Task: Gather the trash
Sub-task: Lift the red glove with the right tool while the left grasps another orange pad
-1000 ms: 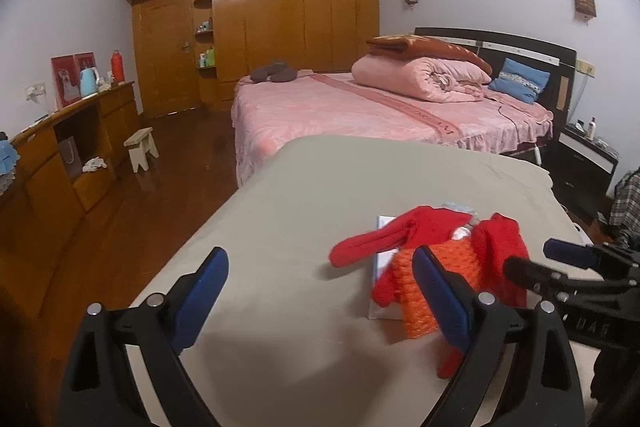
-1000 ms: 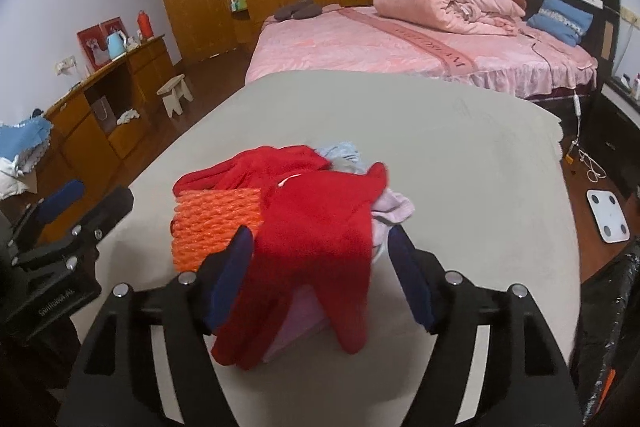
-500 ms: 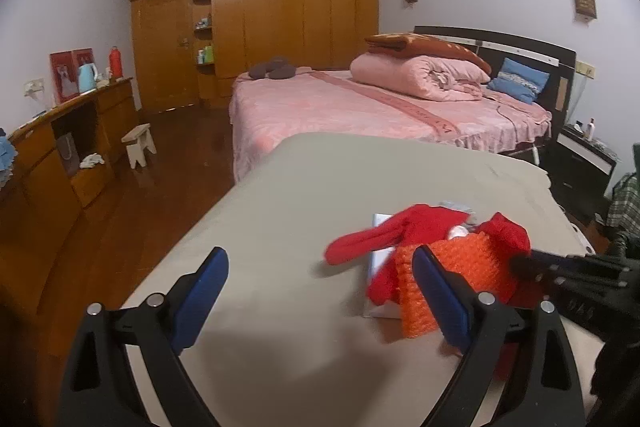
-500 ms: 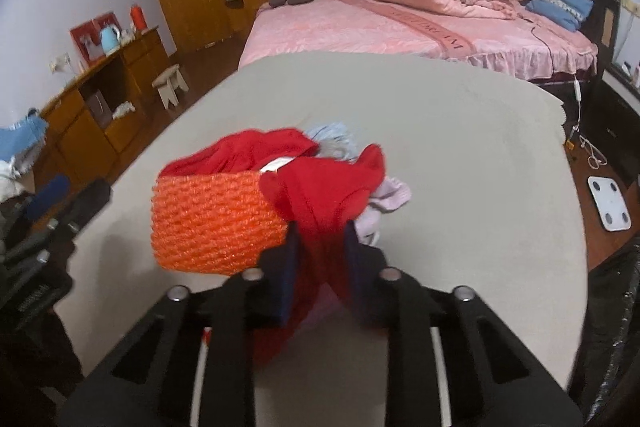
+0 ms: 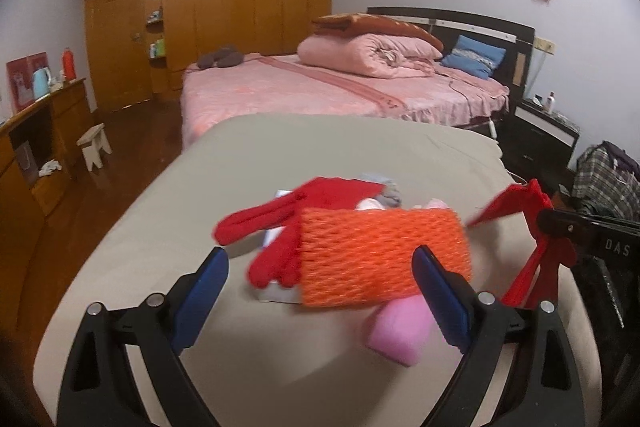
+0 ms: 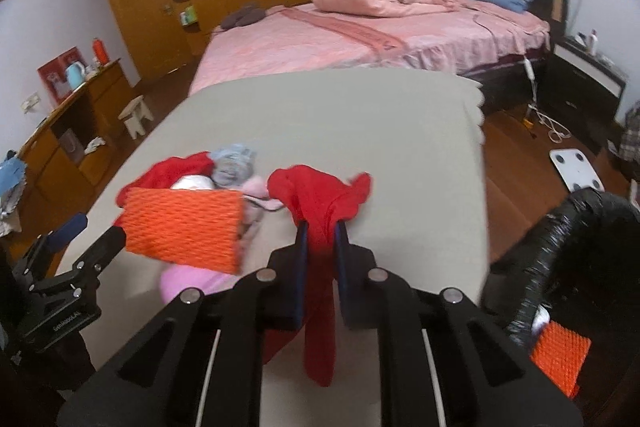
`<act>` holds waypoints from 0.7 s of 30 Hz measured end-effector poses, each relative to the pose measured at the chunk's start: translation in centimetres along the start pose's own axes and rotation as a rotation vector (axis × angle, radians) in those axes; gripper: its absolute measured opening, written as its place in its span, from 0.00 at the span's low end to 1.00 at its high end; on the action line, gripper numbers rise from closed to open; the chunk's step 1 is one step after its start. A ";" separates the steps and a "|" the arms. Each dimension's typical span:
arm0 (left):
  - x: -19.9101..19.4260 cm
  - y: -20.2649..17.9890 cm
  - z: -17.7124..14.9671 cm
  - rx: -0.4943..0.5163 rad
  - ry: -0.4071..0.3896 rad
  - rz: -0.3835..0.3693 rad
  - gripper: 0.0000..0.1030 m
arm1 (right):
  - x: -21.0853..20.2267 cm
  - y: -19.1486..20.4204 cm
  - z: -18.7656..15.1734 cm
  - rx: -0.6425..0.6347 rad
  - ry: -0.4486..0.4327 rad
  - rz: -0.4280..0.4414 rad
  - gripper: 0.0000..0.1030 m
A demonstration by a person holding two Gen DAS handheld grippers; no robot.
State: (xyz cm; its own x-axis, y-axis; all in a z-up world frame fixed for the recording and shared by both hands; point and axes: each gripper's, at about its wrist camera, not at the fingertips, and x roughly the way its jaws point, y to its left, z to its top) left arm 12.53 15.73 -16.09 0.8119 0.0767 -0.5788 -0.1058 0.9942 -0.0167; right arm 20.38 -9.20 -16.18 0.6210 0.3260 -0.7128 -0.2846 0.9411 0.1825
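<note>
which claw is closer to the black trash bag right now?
Right. The right claw, shut on a red glove, sits just beside the black trash bag. The left claw is across the pile, by the orange netting.

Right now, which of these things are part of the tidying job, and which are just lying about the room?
Part of the job:
- red glove, clamped in the right gripper
- orange foam net
- other red glove
- pink block
- black bin bag
- left gripper, open

Lying about:
- pink bed
- small stool
- kettle
</note>
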 end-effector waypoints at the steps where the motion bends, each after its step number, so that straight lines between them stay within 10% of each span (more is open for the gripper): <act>1: 0.2 -0.2 0.0 0.002 0.004 -0.003 0.88 | 0.0 -0.4 -0.2 0.007 0.004 -0.005 0.12; 7: 1.8 -1.4 -0.3 0.006 0.045 -0.019 0.82 | 0.4 -1.1 -0.7 0.017 0.017 -0.006 0.12; 17: 2.2 -3.5 -1.2 0.042 0.088 -0.066 0.22 | 0.7 -0.7 -1.0 0.009 0.027 0.004 0.12; 21: 1.8 -3.7 -1.2 0.029 0.086 -0.083 0.12 | 0.3 -0.4 -0.9 -0.008 0.020 0.009 0.12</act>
State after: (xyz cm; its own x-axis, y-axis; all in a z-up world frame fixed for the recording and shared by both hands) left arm 13.68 12.12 -18.03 0.7647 -0.0117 -0.6443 -0.0222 0.9988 -0.0444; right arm 20.05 -9.59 -17.11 0.6041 0.3324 -0.7243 -0.2957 0.9375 0.1836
